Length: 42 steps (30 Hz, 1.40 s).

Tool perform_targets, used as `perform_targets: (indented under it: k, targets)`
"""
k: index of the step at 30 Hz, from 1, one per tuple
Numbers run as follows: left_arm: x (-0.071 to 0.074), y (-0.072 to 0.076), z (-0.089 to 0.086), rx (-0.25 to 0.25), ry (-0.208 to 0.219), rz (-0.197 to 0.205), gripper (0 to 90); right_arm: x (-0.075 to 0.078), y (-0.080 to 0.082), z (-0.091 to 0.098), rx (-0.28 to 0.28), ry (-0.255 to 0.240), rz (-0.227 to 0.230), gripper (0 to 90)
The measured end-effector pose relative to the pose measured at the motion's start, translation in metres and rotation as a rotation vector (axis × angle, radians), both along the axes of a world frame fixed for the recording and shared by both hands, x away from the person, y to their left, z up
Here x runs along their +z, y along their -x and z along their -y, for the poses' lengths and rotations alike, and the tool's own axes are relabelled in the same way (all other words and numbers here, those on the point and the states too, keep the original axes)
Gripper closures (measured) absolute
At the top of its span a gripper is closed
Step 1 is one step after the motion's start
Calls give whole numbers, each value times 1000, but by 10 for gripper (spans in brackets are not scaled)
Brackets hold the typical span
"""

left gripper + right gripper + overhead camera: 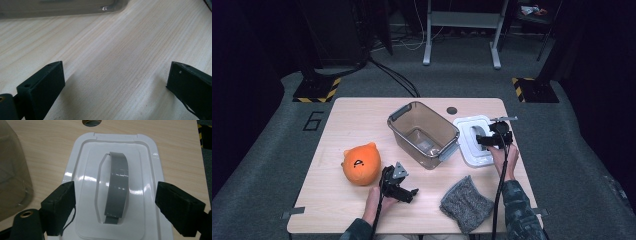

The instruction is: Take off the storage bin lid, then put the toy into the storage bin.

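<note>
Fingers on my right gripper [115,207] stand wide apart, straddling the grey handle [117,187] of the white lid [473,141] without touching it; my left gripper [115,85] is equally spread, holding nothing, over bare table [120,50] near the front edge. I judge the lid the target, lying flat just right of the clear bin [423,134]. My worry: the handle looks glossy and curved, so an off-centre close could slip off it. Room is tight leftward against the bin, freer toward the table's right edge; the orange plush [361,164] and grey cloth [466,204] sit clear
</note>
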<state>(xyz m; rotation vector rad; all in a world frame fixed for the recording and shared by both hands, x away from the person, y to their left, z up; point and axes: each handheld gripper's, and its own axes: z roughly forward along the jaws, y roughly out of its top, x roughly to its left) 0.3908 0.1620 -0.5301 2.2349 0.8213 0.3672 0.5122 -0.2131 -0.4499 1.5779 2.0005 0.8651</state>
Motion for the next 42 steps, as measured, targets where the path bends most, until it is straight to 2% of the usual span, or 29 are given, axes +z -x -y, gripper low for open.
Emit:
perform_targets:
  k: [8, 14, 24, 35, 40, 42]
  targets:
    - [0, 0, 0, 0, 0, 0, 9, 0, 23, 8, 48, 1, 39, 130]
    - [0, 0, 0, 0, 3, 2, 9, -7, 41, 12, 64, -8, 45, 81]
    - [0, 0, 0, 1, 4, 2, 9, -25, 65, 18, 69, 13, 34, 53]
    - [0, 0, 0, 3, 7, 2, 9, -47, 88, 26, 61, 60, 25, 43]
    - [0, 0, 0, 4, 7, 3, 9, -59, 94, 27, 52, 77, 13, 36]
    - [0, 0, 0, 1, 7, 0, 9, -64, 96, 26, 47, 77, -8, 29]
